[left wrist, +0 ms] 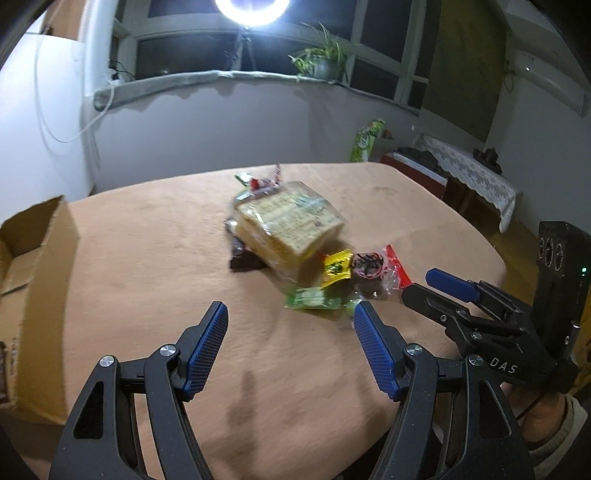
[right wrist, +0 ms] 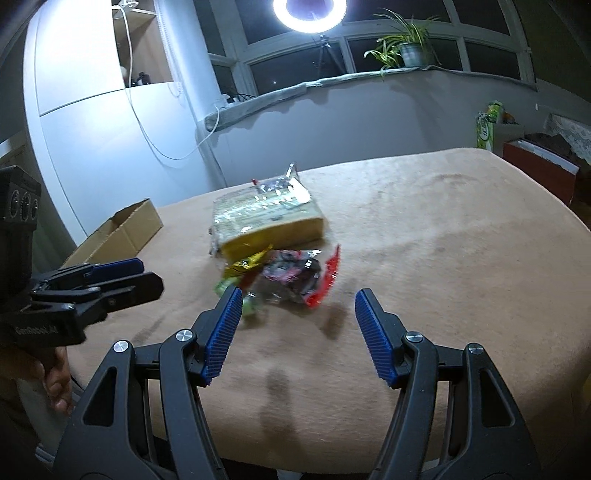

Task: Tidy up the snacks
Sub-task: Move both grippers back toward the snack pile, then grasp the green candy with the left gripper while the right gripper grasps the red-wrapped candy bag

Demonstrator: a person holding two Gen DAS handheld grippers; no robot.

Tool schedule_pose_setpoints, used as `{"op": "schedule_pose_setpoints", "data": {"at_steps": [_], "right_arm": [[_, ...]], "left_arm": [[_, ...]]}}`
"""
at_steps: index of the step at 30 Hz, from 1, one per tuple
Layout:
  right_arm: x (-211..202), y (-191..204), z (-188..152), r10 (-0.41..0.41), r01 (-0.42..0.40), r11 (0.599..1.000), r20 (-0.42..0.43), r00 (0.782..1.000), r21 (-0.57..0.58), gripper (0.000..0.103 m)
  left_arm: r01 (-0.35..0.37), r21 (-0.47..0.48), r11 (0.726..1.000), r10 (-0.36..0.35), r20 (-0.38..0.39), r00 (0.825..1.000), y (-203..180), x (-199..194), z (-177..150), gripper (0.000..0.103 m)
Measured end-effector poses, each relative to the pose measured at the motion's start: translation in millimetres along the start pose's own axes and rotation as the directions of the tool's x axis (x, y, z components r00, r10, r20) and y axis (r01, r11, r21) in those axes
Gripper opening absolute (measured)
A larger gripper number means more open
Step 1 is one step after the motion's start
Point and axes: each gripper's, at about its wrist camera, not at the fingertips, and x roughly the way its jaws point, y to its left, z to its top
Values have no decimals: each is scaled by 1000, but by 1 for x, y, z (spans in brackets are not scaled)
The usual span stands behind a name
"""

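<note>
A pile of snacks lies mid-table. A large bagged bread loaf (left wrist: pixel 291 225) (right wrist: pixel 266 221) tops it. In front lie a yellow packet (left wrist: pixel 337 266) (right wrist: pixel 247 265), a clear red-edged packet of dark snacks (left wrist: pixel 373 271) (right wrist: pixel 295 277) and a green packet (left wrist: pixel 314 298) (right wrist: pixel 225 286). A dark packet (left wrist: pixel 243 256) sticks out at the loaf's left. My left gripper (left wrist: pixel 290 314) is open and empty, just short of the green packet. My right gripper (right wrist: pixel 298 301) is open and empty, close in front of the clear packet; it also shows in the left wrist view (left wrist: pixel 424 286).
An open cardboard box (left wrist: pixel 33 280) (right wrist: pixel 118 229) stands at the table's left edge. The table (left wrist: pixel 155 236) has a tan cloth. Small wrappers (left wrist: pixel 258 181) lie behind the loaf. A side table (left wrist: pixel 472 173) stands to the right, a ring light (right wrist: pixel 309 9) behind.
</note>
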Motion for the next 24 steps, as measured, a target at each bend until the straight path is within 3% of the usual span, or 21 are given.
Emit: {"op": "schedule_pose_setpoints", "data": {"at_steps": [11, 20, 24], "right_arm": [[22, -15, -2, -21, 22, 1000, -62, 998, 20, 66], [51, -15, 19, -1, 3, 1000, -105, 995, 19, 66], [62, -12, 24, 1, -1, 1000, -124, 992, -5, 66]], "left_arm": [[77, -37, 996, -80, -92, 993, -5, 46, 3, 71], [129, -101, 987, -139, -96, 986, 6, 59, 8, 70], [151, -119, 981, -161, -86, 983, 13, 60, 9, 66]]}}
